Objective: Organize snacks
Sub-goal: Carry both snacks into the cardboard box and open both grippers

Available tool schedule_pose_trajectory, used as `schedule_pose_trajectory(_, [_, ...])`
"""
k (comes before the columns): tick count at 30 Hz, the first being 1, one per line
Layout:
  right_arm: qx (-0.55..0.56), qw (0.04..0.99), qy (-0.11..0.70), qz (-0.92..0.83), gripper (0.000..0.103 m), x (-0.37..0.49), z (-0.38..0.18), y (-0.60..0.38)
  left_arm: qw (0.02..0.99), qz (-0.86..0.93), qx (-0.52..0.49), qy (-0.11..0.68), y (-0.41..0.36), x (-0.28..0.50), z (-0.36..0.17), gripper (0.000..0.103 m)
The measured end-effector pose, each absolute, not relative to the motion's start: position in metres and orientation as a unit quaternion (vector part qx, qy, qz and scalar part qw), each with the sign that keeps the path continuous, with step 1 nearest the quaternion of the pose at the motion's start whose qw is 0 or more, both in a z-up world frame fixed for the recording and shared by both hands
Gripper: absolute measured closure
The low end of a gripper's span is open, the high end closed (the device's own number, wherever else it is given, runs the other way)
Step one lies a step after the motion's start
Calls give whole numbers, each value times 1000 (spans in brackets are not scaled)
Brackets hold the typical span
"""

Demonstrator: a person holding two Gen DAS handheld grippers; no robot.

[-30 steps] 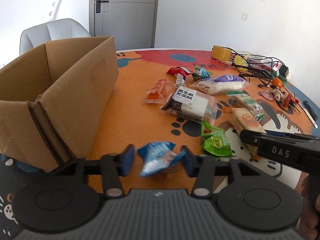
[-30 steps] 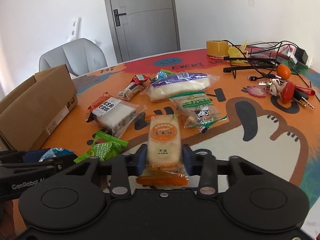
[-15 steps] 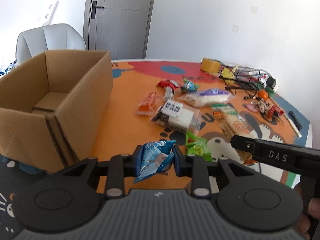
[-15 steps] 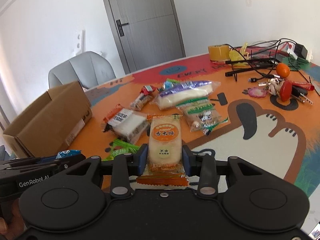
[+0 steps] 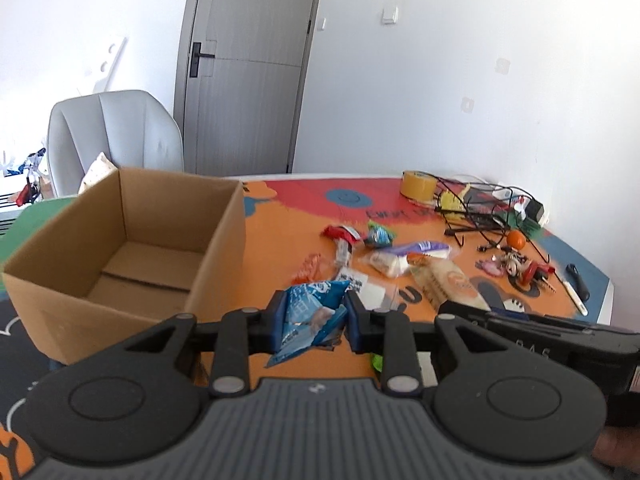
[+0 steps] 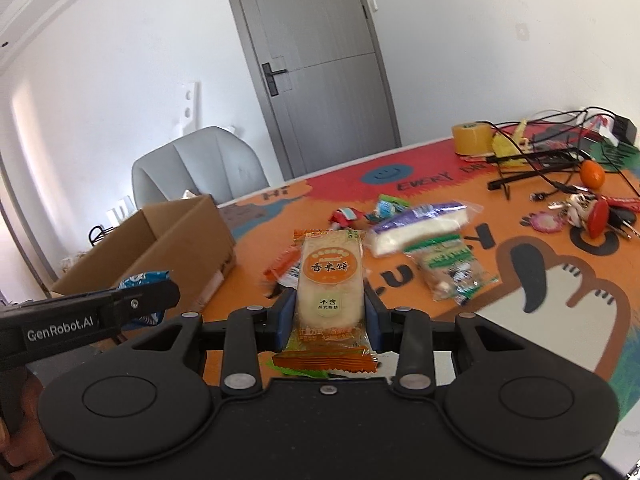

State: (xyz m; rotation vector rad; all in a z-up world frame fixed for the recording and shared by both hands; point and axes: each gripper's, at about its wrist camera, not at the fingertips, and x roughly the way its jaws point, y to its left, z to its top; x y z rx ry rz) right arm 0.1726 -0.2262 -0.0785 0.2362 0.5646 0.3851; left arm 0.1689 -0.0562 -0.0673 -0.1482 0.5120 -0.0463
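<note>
White walls and a grey door (image 5: 244, 80) close off the room behind my tabletop (image 5: 280, 240), which wears a bright orange, red and blue cartoon mat; a pale grey chair (image 5: 116, 132) stands behind its far left edge. On the left of the mat sits an open cardboard box (image 5: 124, 240) with nothing visible inside. My left hand-held gripper (image 5: 312, 322) is clamped on a crumpled blue snack packet (image 5: 310, 318), lifted clear of the mat just right of the box's near corner. My right hand-held gripper (image 6: 330, 312) pinches an orange-labelled rice cracker pack (image 6: 330, 284), also off the mat, with the box to its left. Loose snacks lie mid-table: a red wrapper (image 5: 340, 234), a small teal packet (image 5: 380, 236), a purple-topped white bag (image 6: 420, 226) and a green-printed biscuit pack (image 6: 450, 270) just beside it. Farther right there is a roll of yellow tape (image 6: 472, 138), tangled black cables (image 6: 552, 156), an orange fruit (image 6: 592, 172) and a bunch of keys (image 6: 588, 212).
</note>
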Motion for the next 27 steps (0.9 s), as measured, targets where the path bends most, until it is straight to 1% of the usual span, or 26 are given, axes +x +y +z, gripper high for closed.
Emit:
schedule_pose_trajectory(16, [108,930,260,236,66,170,-55,-185,971,14,-86,223,-16,159,-43,74])
schedule_pose_trajectory(27, [104,924,258,263,66,173,-49,-156,970,40,-102,218,17,161,-43,74])
